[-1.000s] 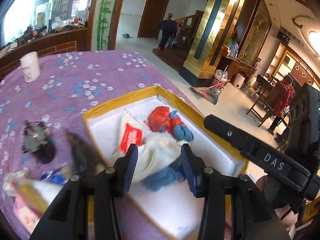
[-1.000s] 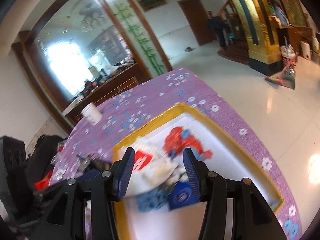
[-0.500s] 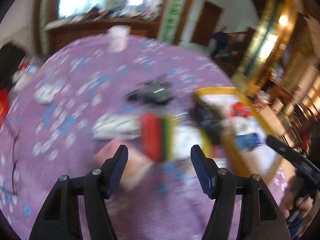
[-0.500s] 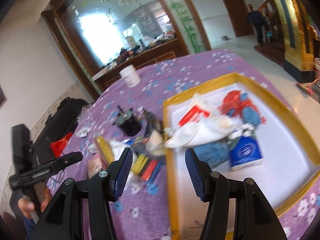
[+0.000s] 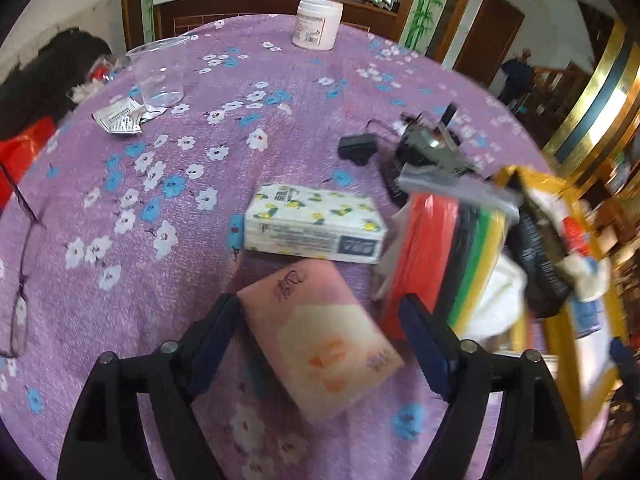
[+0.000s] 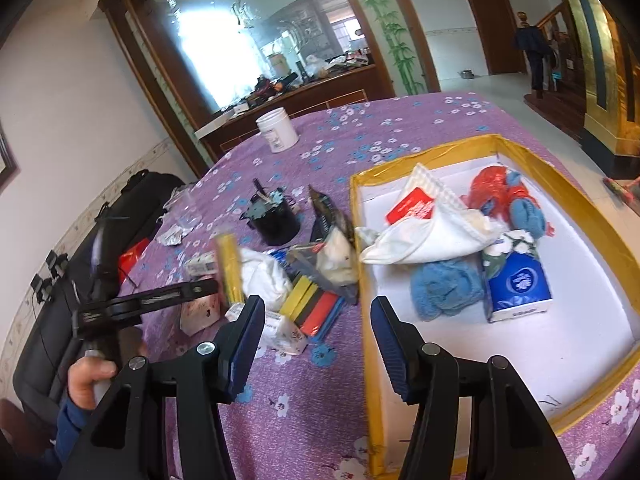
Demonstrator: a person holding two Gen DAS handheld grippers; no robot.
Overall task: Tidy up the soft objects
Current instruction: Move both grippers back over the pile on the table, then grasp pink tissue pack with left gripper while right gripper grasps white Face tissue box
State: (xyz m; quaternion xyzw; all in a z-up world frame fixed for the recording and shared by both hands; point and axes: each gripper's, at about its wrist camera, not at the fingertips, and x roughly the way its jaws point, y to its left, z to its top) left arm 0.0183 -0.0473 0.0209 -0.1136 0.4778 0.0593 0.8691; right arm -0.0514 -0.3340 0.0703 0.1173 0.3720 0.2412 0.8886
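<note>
My left gripper (image 5: 320, 344) is open, its jaws either side of a pink tissue pack (image 5: 320, 340) lying on the purple flowered tablecloth (image 5: 160, 184). A white lemon-print tissue pack (image 5: 316, 222) lies just beyond it. My right gripper (image 6: 316, 344) is open and empty above the near left rim of the yellow-rimmed white box (image 6: 366, 280). In the box lie a white cloth (image 6: 432, 236), a blue towel (image 6: 446, 288), a blue tissue pack (image 6: 516, 280) and a red and blue soft bundle (image 6: 508, 196).
A stack of coloured foam sheets (image 5: 452, 264) and a black pouch (image 5: 540, 264) stand right of the pink pack. A clear cup (image 5: 158, 74), a white jar (image 5: 318, 24), a black pen holder (image 6: 274, 220), glasses (image 5: 20, 280) and a crumpled wrapper (image 5: 120, 118) are on the table.
My left gripper has swung left from over the box to the tissue packs on the cloth and come down around the pink pack. My right gripper has drawn back from the box.
</note>
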